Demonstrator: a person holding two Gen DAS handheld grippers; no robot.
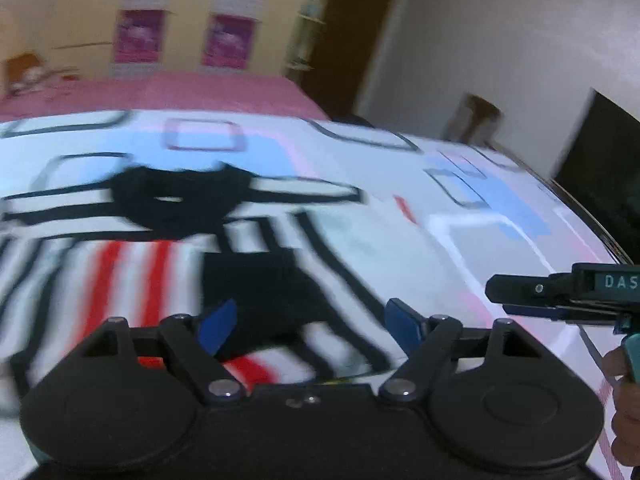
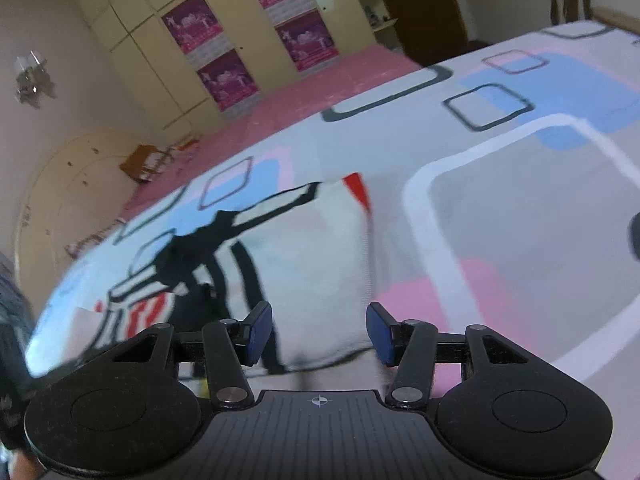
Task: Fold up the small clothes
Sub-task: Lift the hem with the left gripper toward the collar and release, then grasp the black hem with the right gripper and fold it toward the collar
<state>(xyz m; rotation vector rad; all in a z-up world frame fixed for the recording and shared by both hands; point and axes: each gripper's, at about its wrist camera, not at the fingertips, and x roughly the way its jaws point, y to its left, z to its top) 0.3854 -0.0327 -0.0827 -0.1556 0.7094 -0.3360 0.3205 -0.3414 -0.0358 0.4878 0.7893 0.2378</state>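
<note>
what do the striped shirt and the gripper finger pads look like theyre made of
Striped shirt: soft matte cloth, probably knit; it lies limp on the bed.
Finger pads of the right hand-held gripper: smooth blue, probably rubber or plastic; blur leaves it open.

a big bed (image 1: 500, 248) holds everything. its sheet (image 2: 520, 220) is white with blue, pink and grey blocks and dark rounded squares. a small shirt (image 1: 248, 248) lies flat on the sheet, white with black and red stripes and a black collar. farther back the bed is covered by a plain pink cloth (image 1: 200, 90).
</note>
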